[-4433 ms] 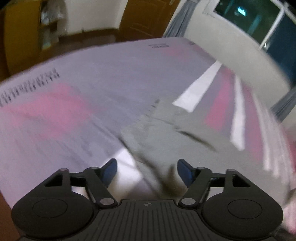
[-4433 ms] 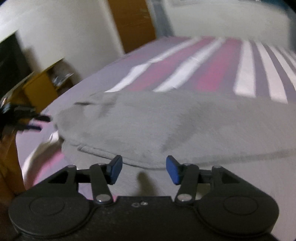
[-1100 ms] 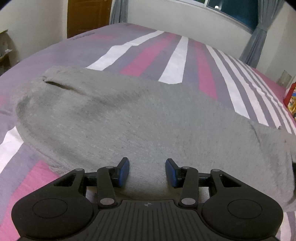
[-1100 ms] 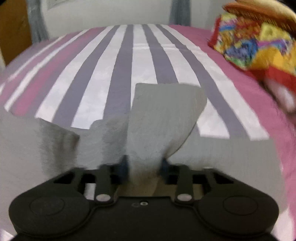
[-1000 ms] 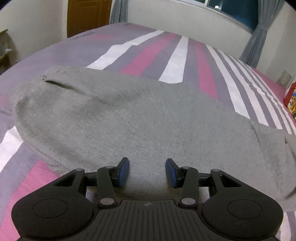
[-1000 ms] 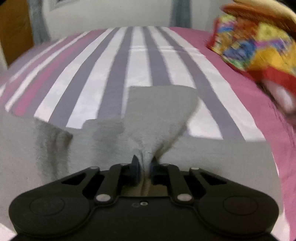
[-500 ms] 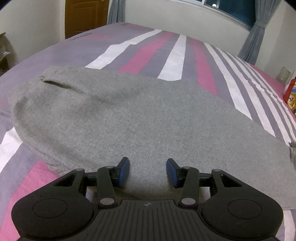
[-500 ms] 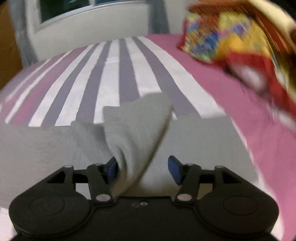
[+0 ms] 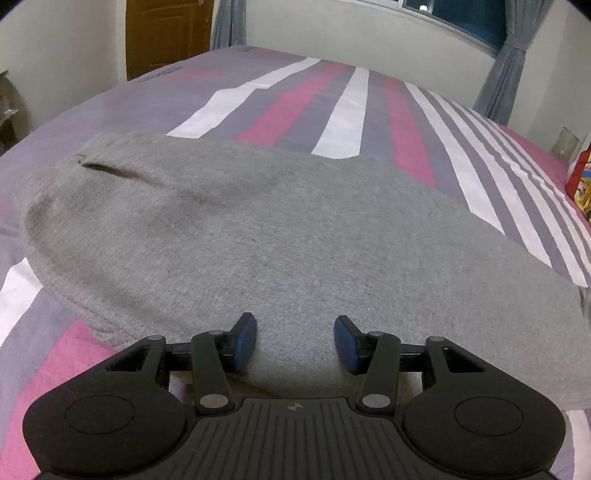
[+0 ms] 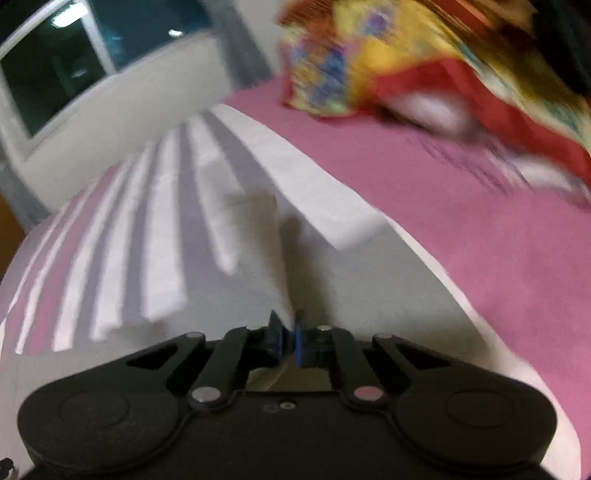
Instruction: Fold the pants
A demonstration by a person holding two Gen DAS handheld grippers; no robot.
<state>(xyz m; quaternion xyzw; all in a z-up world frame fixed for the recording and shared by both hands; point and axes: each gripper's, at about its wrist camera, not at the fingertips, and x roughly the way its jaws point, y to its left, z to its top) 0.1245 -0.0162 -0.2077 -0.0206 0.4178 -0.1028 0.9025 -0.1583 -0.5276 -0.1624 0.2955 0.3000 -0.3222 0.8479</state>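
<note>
Grey pants [image 9: 258, 236] lie flat across the striped bed, waistband and pocket slit at the left, legs running off to the right. My left gripper [image 9: 294, 338] is open and empty, low over the near edge of the pants at mid-length. My right gripper [image 10: 288, 336] is shut on the grey pants fabric [image 10: 266, 236] near the leg end; a raised fold of cloth runs from the fingers away from the camera. The right wrist view is blurred by motion.
The bedspread [image 9: 343, 99] has pink, white and purple stripes. A colourful pillow or blanket [image 10: 424, 62] lies at the head of the bed, also at the right edge of the left wrist view [image 9: 581, 184]. A brown door [image 9: 166, 33], curtains and a window are beyond the bed.
My right gripper opened half a second ago and has shut again on the pants leg, swinging toward the pillow end. The pants' right end has flattened. My left gripper has stayed open and almost still.
</note>
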